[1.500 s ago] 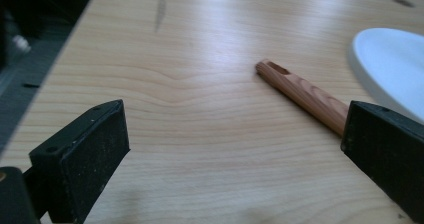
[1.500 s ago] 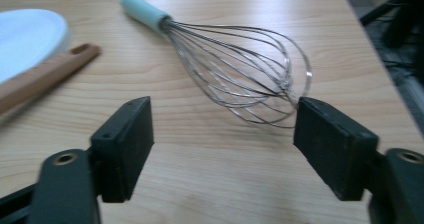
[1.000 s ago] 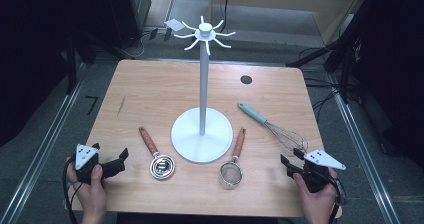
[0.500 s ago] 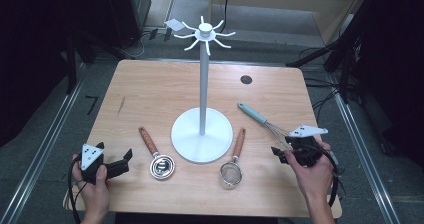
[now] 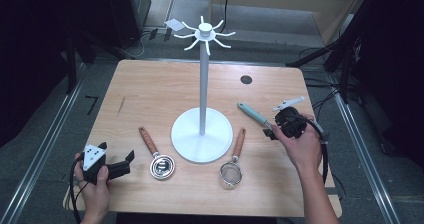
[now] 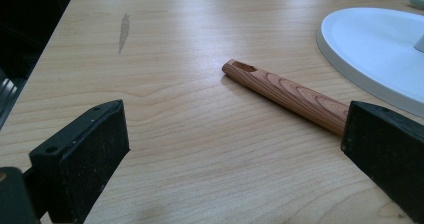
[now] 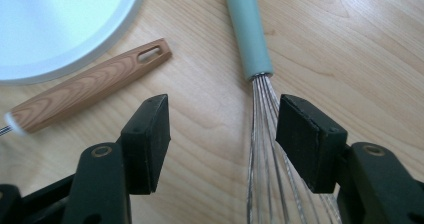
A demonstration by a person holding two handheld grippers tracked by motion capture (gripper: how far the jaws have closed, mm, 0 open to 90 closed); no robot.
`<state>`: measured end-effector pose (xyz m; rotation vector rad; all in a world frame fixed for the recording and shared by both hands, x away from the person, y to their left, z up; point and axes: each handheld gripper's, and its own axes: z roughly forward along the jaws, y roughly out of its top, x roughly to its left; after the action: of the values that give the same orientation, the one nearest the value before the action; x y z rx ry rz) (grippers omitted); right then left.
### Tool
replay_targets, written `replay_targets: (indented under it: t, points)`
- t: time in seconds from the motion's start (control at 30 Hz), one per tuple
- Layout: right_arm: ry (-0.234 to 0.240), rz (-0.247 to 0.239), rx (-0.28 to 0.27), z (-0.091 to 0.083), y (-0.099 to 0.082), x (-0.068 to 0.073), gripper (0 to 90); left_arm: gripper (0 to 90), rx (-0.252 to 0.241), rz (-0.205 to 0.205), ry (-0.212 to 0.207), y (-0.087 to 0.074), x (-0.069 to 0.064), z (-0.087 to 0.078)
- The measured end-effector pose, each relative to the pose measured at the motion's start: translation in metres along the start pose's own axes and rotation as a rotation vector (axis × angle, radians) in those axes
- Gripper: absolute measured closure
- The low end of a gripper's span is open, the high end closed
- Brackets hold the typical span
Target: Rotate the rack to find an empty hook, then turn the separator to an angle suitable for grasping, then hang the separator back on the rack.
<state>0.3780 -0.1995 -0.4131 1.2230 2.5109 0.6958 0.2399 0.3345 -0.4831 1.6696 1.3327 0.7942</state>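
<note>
A: Whisk (image 5: 256, 117) — it lies on the right half of the bench (image 5: 150, 91), teal handle pointing far-left toward the stand, wires under the right gripper (image 5: 274, 132).

B: Is it held?

A: No. In the right gripper view the whisk (image 7: 256, 99) has its wires running up between the two black jaws, closer to the right-hand one, and the pads stand apart from them. The jaws are about half open and have just been closing a little, with nothing pressed.

B: And the other hand?

A: The left gripper (image 5: 127, 160) sits at the near-left corner of the bench, in the person's left hand (image 5: 92, 184). In its own view the jaws are wide, bare wood between them.

B: What lies ahead of it?

A: The spoon (image 5: 156, 154), wooden handle angled far-left, metal bowl just beside the stand's base. In the left gripper view that handle (image 6: 287, 95) runs toward the right-hand jaw.

B: The stand?

A: The stand (image 5: 202, 84) is white, a round base at mid-bench and a tall pole topped with a ring of hooks.

B: Anything else?

A: A strainer (image 5: 233, 161) to the near right of the base, its mesh cup nearest the person, its wooden handle touching or just short of the base rim. The right gripper view shows that handle (image 7: 85, 86) left of the jaws.
</note>
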Motion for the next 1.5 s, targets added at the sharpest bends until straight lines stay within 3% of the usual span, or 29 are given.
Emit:
replay_targets:
  t: [0.27,0.33,0.5,0.63,0.83,0.87,1.07,1.33,1.5]
  points:
    - [-0.017,-0.015,0.098,0.027,0.02,-0.008,41.2,0.0,0.002,0.006,0.001,0.0,-0.001,0.0]
    - [-0.022,-0.023,0.148,0.036,0.026,-0.009,44.7,0.0,0.003,0.007,-0.002,0.0,-0.001,0.0]
    - [-0.04,-0.036,0.206,0.046,0.034,-0.013,45.1,0.0,0.007,0.013,-0.003,0.0,-0.001,0.001]
    - [-0.03,-0.04,0.215,0.049,0.04,-0.016,45.1,0.0,0.006,0.015,-0.005,0.0,-0.001,0.0]
    - [-0.053,-0.062,0.244,0.053,0.049,-0.018,44.4,0.0,0.006,0.021,-0.003,0.0,-0.002,0.0]
    - [-0.053,-0.053,0.248,0.055,0.051,-0.019,48.9,0.0,0.005,0.02,-0.003,0.0,-0.002,0.0]
    - [-0.051,-0.05,0.287,0.062,0.057,-0.021,53.8,0.0,-0.002,0.018,-0.004,0.0,-0.002,0.0]
    - [-0.024,-0.044,0.302,0.067,0.065,-0.023,56.4,0.0,0.004,0.03,0.001,0.0,-0.004,0.001]
    - [-0.022,-0.059,0.358,0.078,0.069,-0.019,59.9,0.0,0.002,0.03,0.001,0.0,-0.004,0.0]
